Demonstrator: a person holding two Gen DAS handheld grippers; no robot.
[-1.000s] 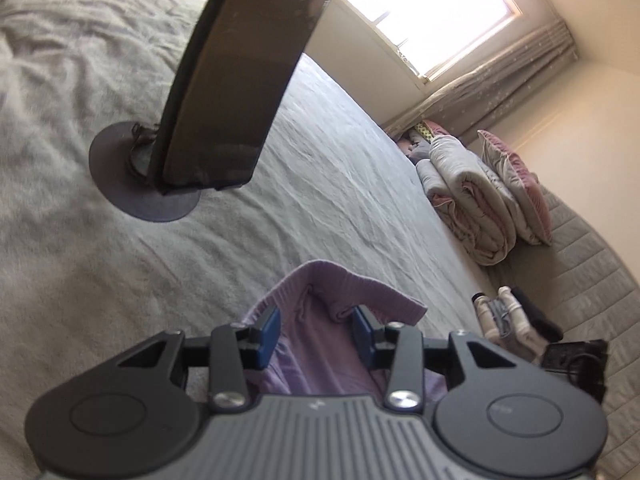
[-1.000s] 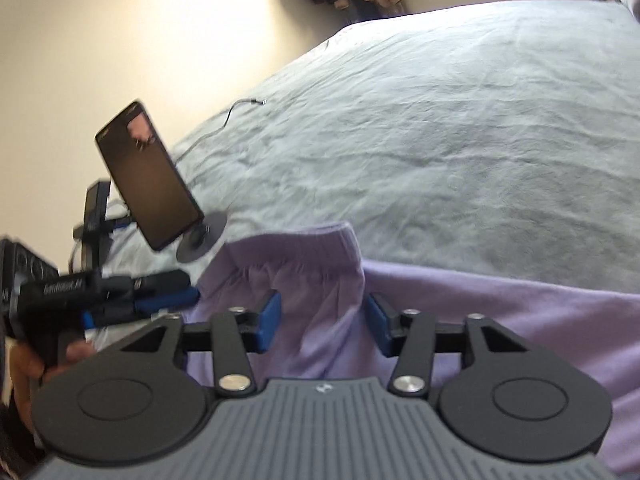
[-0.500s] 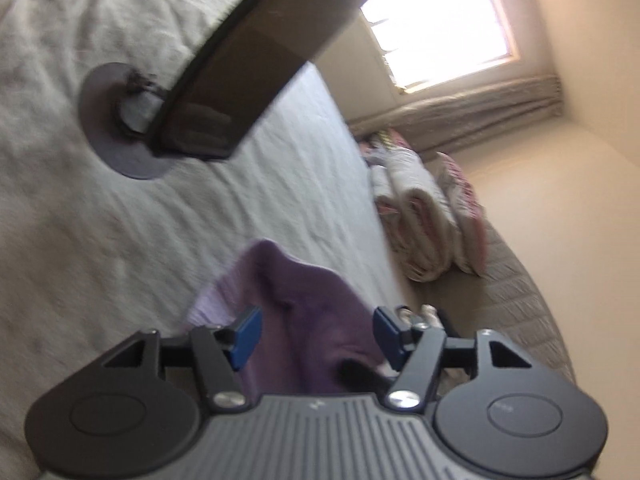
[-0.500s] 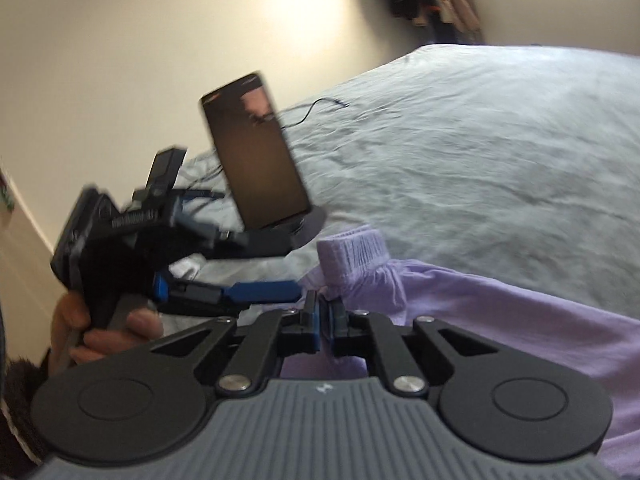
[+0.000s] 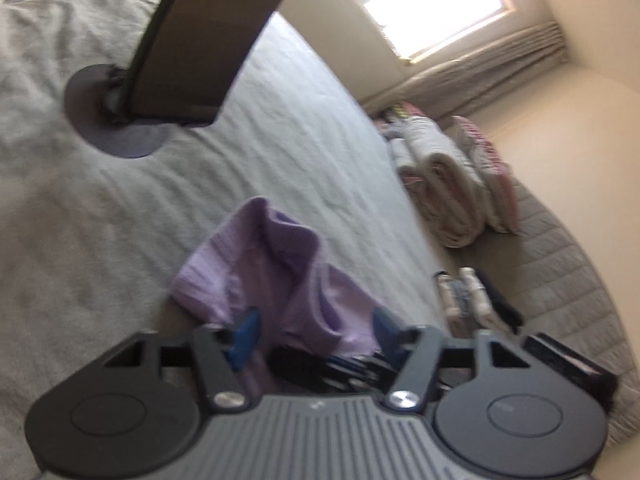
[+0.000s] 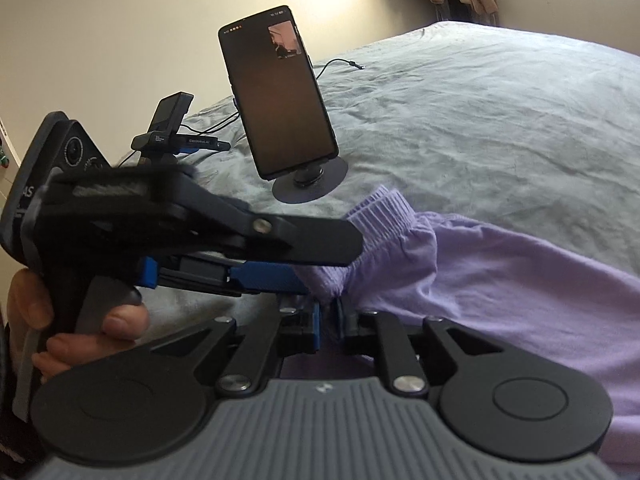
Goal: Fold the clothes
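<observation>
A lilac garment (image 6: 500, 280) lies on the grey bed sheet (image 6: 480, 120), and its ribbed cuff (image 6: 380, 208) is lifted and bunched. My right gripper (image 6: 328, 326) pinches a fold of cloth just below the cuff; its jaws are opening slightly, with the cloth still held between the narrow pads. My left gripper (image 6: 332, 260), held by a hand (image 6: 120, 320), reaches in from the left with one finger above and one below the cuff. In the left wrist view the bunched cuff (image 5: 272, 264) sits between the blue pads of the left gripper (image 5: 314, 330). These jaws are closing and still stand wide.
A phone on a round-based stand (image 6: 280, 96) stands on the bed just beyond the cuff, looming large as the phone (image 5: 208, 40) in the left wrist view. A small black device (image 6: 172, 120) and a cable (image 6: 340, 64) lie behind. Rolled blankets (image 5: 440, 184) and small items (image 5: 468, 292) sit off the bed's far side.
My right gripper closed on the cloth below the cuff and swung left toward the phone. My left gripper widened, then narrowed around the lifted cuff, coming close to the right one.
</observation>
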